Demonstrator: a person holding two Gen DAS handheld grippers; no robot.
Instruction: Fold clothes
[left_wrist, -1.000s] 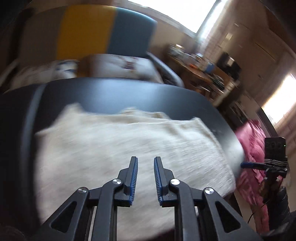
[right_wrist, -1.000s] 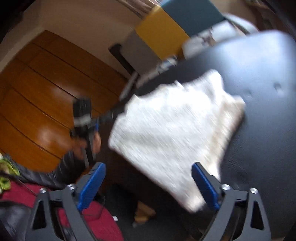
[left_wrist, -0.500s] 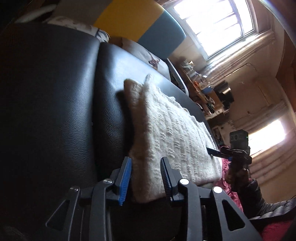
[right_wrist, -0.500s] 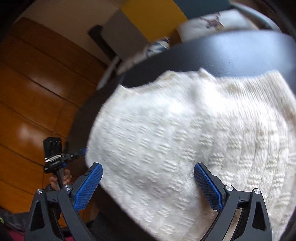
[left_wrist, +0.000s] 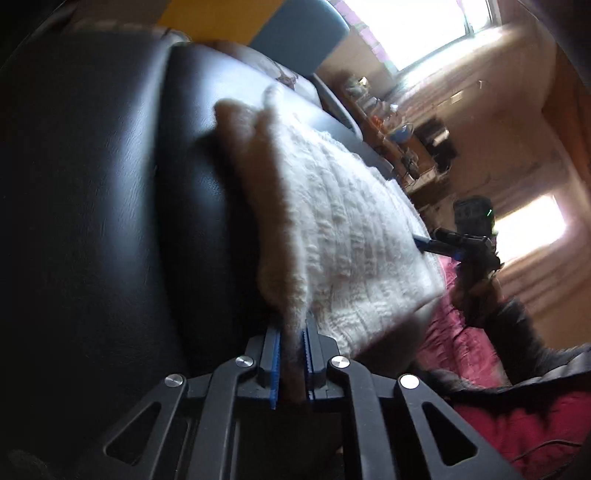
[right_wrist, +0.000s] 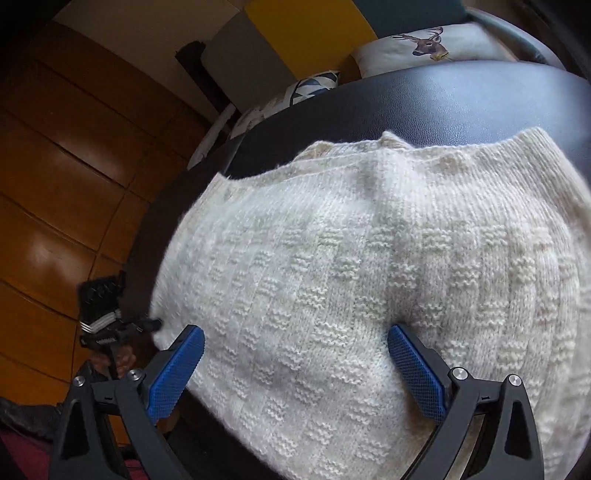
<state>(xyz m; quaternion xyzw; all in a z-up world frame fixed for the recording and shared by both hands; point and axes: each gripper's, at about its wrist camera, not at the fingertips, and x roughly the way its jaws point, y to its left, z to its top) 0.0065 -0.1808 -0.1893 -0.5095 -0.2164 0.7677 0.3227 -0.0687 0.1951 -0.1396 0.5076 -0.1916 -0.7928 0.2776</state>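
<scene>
Left gripper (left_wrist: 291, 354) pinches the near corner of the white knit sweater (right_wrist: 369, 277), which lies on the black couch seat (right_wrist: 461, 107).
Hold tight and lift slowly so the corner doesn't slip. Right gripper (right_wrist: 295, 362) hovers spread wide over the sweater; the left one shows at 9 o'clock in its view.

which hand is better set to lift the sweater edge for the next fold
Left. The left tool is already shut on the near corner of the white knit sweater, so it can likely lift at once. The right tool is wide open over the sweater's middle, gripping nothing.
</scene>
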